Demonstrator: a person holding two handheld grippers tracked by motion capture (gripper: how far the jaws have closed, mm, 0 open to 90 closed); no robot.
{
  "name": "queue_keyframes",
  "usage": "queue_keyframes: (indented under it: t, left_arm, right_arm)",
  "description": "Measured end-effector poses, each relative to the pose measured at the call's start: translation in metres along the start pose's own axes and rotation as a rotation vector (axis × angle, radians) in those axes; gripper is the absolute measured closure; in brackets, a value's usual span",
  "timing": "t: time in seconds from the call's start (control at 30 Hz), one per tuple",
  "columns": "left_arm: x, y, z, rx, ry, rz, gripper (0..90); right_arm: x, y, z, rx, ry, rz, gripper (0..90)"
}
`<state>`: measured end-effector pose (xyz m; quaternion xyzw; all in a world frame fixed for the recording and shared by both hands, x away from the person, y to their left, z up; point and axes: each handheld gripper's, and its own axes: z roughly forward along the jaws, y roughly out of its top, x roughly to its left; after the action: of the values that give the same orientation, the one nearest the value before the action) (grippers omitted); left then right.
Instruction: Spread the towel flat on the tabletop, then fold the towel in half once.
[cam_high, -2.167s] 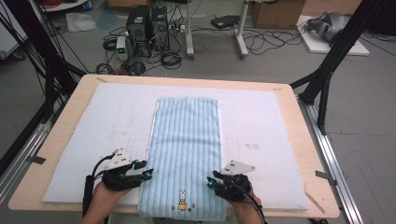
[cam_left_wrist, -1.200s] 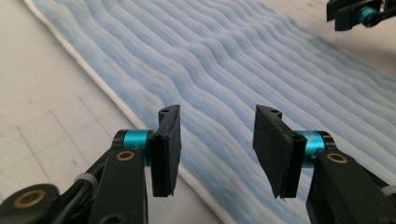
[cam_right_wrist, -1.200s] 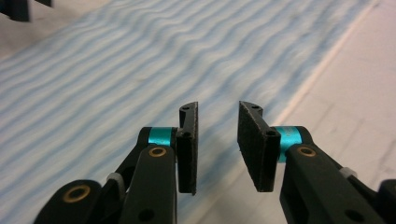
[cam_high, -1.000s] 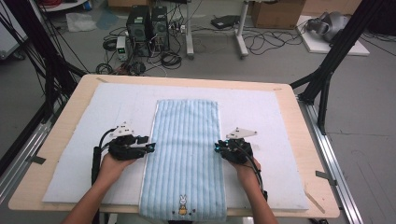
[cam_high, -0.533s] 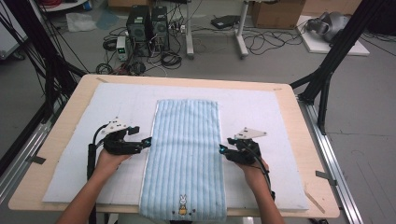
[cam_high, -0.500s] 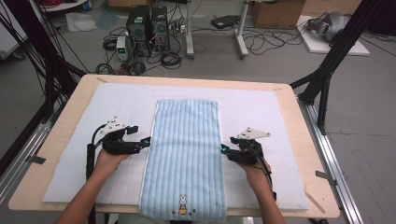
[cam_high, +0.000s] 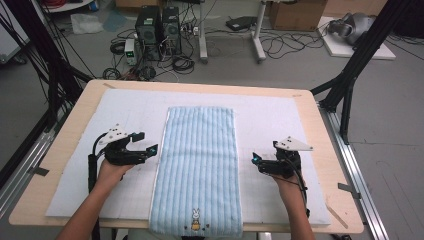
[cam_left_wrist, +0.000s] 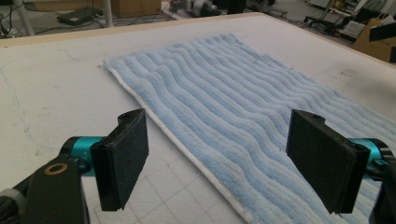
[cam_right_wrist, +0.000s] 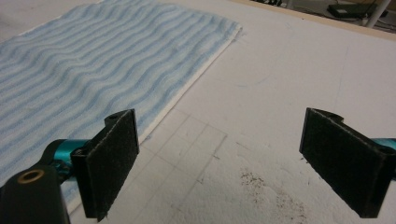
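A light blue ribbed towel (cam_high: 200, 170) lies flat and lengthwise on the white mat (cam_high: 280, 120), a small rabbit emblem at its near end. My left gripper (cam_high: 152, 148) sits just left of the towel's left edge; its jaws have just been opening and stand open, gripping nothing. In the left gripper view the towel (cam_left_wrist: 243, 102) runs ahead past the left gripper (cam_left_wrist: 219, 154). My right gripper (cam_high: 256, 160) rests on the mat a little right of the towel's right edge; its jaws have just been opening too and are wide apart over bare mat, towel (cam_right_wrist: 93, 60) at left of the right gripper (cam_right_wrist: 219, 163).
The mat covers a wooden table (cam_high: 325, 150). Bare mat lies on both sides of the towel. Dark specks (cam_right_wrist: 261, 186) mark the mat near the right jaws. Black frame struts, computers and cables stand on the floor beyond the far edge.
Both hands moved from the towel's near corners up to its long edges, then outward off the towel. Both pairs of jaws opened and let go of the edges; the right hand drew away rightward.
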<state>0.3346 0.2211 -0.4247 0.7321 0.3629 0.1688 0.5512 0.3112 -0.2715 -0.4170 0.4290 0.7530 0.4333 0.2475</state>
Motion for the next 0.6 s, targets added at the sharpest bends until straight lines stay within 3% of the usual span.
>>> queue_keyframes:
  t: [0.23, 0.6]
  left_arm:
    - [0.0011, 0.0006, -0.0020, -0.013, 0.007, -0.008, 21.0]
    - [0.0031, -0.0014, 0.0003, 0.007, 0.004, -0.035, 20.5]
  right_arm:
    - [-0.0011, 0.0004, -0.0008, -0.014, 0.006, 0.005, 10.9]
    - [0.0002, 0.0007, 0.0038, 0.012, 0.015, 0.009, 10.9]
